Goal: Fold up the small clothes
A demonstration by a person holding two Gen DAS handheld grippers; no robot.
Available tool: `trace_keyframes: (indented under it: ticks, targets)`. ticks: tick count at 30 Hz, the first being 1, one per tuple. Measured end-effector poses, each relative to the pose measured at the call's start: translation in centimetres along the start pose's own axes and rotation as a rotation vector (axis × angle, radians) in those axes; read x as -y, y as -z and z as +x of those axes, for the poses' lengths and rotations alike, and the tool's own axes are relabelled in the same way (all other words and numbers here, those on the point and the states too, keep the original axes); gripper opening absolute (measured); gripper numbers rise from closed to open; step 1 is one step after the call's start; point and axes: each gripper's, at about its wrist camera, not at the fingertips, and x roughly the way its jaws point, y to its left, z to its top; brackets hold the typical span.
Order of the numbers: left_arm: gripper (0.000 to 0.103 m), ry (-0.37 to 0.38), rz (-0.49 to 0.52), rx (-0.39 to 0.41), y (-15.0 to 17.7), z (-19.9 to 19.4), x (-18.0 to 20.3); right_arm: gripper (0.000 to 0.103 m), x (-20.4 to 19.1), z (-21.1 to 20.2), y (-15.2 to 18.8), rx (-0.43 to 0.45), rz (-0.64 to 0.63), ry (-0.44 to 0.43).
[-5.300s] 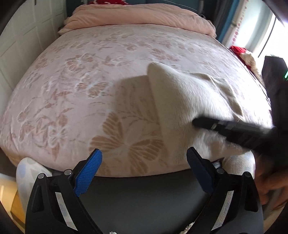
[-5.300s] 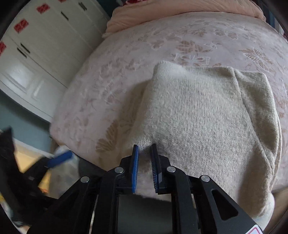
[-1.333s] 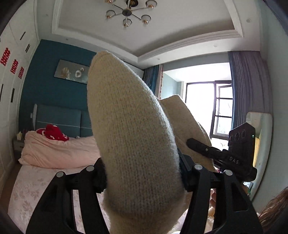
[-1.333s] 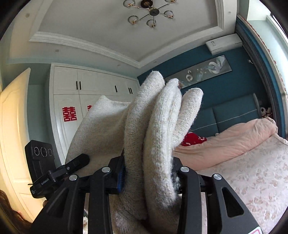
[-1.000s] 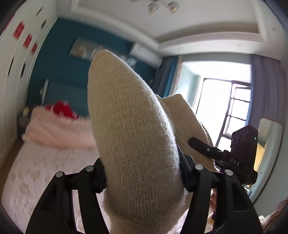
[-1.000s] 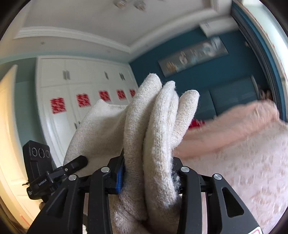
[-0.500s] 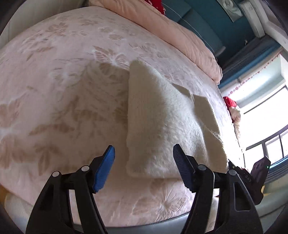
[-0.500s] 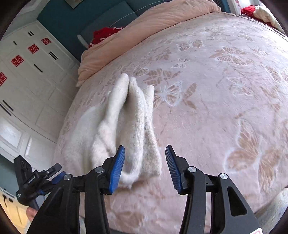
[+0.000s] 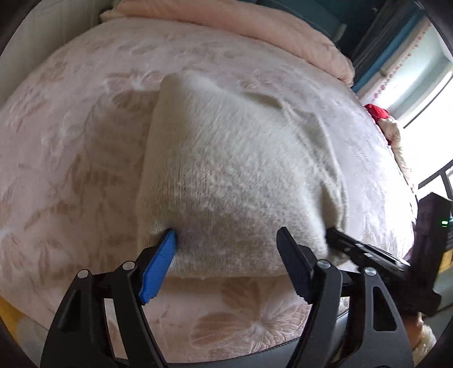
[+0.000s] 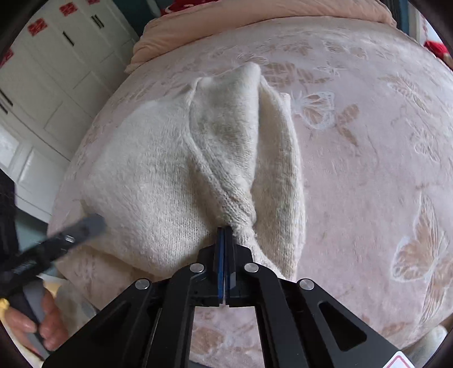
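Sweater (image 9: 232, 175), cream knit, now lies folded on the bed (image 9: 70, 147); a second ago you held it bunched up in the air in both grippers. Your left gripper (image 9: 226, 240) has just been opening: its jaws stand wide apart over the near edge of the knit, the blue pad (image 9: 161, 260) resting against the fabric, nothing clamped. Your right gripper (image 10: 225, 240) has closed completely, jaws together at the near edge, touching a twisted ridge of knit; no fabric visibly between them. Red paper cut-outs (image 10: 36, 25) on the white wardrobe doors (image 10: 56, 70) are too blurred to read.
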Motion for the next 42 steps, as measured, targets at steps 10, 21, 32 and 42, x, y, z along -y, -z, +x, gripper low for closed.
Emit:
trace_keyframes:
  ticks: [10,21,32,42]
  targets:
    - [0.073,-0.084,0.041,0.043,1.5,-3.2,1.4,0.000,-1.8,-1.3,1.2,0.040,-0.041,0.071]
    - [0.090,-0.250,0.186,0.214,4.6,-8.2,6.2,0.024,-2.9,-9.5,4.0,0.239,-0.039,0.187]
    - [0.091,-0.350,0.229,0.320,7.7,-11.0,8.4,0.039,-2.8,-11.7,8.2,0.275,-0.001,0.191]
    - [0.097,-0.390,0.233,0.374,9.6,-11.4,8.3,0.052,-4.1,-11.7,10.1,0.299,-0.037,0.221]
